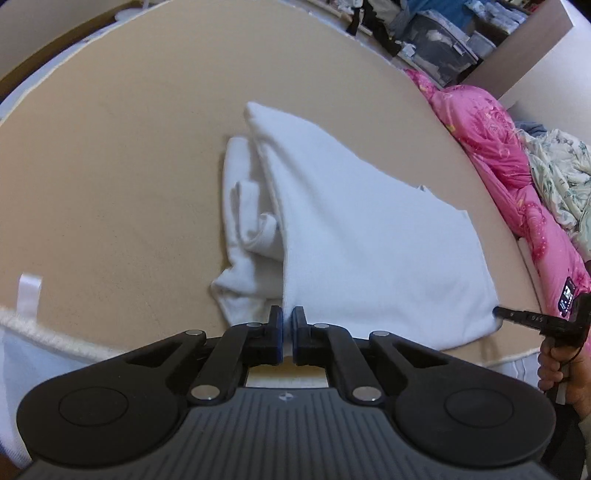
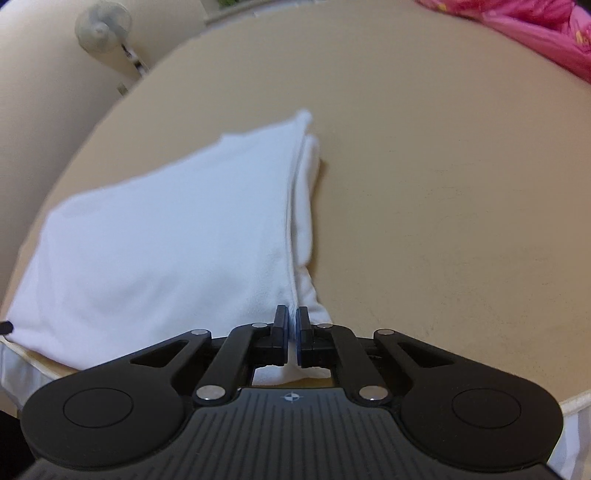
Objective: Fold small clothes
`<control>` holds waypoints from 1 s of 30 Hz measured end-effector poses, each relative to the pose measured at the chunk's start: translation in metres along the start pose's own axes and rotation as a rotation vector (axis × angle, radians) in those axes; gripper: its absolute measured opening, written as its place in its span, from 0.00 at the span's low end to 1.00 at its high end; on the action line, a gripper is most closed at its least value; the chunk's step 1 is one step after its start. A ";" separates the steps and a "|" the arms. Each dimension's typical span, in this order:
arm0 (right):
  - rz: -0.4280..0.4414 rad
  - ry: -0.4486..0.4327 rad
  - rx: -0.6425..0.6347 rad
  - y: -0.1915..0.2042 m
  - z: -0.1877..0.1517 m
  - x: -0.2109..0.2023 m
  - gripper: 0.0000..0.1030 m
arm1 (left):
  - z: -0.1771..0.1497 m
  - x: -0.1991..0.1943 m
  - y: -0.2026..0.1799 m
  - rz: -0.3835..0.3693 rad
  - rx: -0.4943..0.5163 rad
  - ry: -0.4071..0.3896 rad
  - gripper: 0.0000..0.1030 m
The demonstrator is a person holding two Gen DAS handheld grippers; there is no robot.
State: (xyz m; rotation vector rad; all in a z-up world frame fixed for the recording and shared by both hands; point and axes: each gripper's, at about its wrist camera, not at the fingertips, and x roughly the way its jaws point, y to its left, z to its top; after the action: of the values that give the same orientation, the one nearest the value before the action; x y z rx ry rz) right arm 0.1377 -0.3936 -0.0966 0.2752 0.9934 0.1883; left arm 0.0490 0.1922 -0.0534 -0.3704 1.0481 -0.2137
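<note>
A white garment (image 1: 362,243) lies partly folded on a beige mattress (image 1: 110,192). My left gripper (image 1: 287,320) is shut on the garment's near left edge, which rises as a lifted flap over a bunched sleeve (image 1: 251,229). My right gripper (image 2: 291,321) is shut on the garment (image 2: 166,236) at its near right edge, with white cloth pinched between the pads. The right gripper also shows at the right edge of the left wrist view (image 1: 496,313), at the garment's near right corner.
A pink quilt (image 1: 491,147) and a patterned cloth (image 1: 561,177) lie along the mattress's right side. Storage boxes (image 1: 439,44) stand at the back. A white fan (image 2: 103,26) stands beyond the mattress. The mattress's near edge (image 1: 55,336) has white trim.
</note>
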 end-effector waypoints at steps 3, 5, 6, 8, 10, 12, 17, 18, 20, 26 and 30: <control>-0.015 0.025 0.066 -0.015 -0.002 -0.001 0.03 | -0.006 0.022 -0.003 0.080 0.051 0.115 0.04; -0.024 0.086 0.099 -0.022 -0.006 0.006 0.03 | -0.008 0.030 -0.005 0.096 0.080 0.155 0.06; -0.026 0.086 0.092 -0.021 -0.005 0.007 0.04 | -0.005 0.029 -0.004 0.091 0.073 0.146 0.09; -0.059 0.049 0.071 -0.018 -0.002 0.002 0.11 | 0.002 0.021 -0.007 0.093 0.068 0.078 0.16; -0.112 -0.023 0.050 -0.014 0.002 -0.009 0.23 | 0.008 0.006 -0.011 0.112 0.083 -0.021 0.23; -0.086 -0.107 0.035 -0.010 0.007 -0.022 0.28 | 0.014 0.003 -0.018 0.056 0.084 -0.058 0.24; 0.017 -0.060 -0.034 0.002 0.009 -0.007 0.30 | 0.017 0.025 -0.037 0.013 0.181 0.034 0.24; -0.010 -0.016 -0.059 0.005 0.007 0.003 0.35 | 0.016 0.035 -0.038 0.060 0.190 0.079 0.24; -0.100 0.107 -0.108 0.006 0.001 0.025 0.38 | 0.015 0.051 -0.035 0.120 0.191 0.146 0.19; -0.135 -0.038 -0.103 0.006 0.014 0.008 0.43 | 0.036 0.032 -0.030 0.002 0.136 0.037 0.53; -0.154 -0.123 -0.052 0.001 0.023 0.000 0.44 | 0.058 0.023 -0.009 -0.009 0.013 -0.060 0.78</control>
State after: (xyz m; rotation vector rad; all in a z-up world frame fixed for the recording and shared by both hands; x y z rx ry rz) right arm 0.1569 -0.3956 -0.0840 0.1597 0.8823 0.0558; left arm 0.1113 0.1872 -0.0424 -0.3677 0.9858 -0.2160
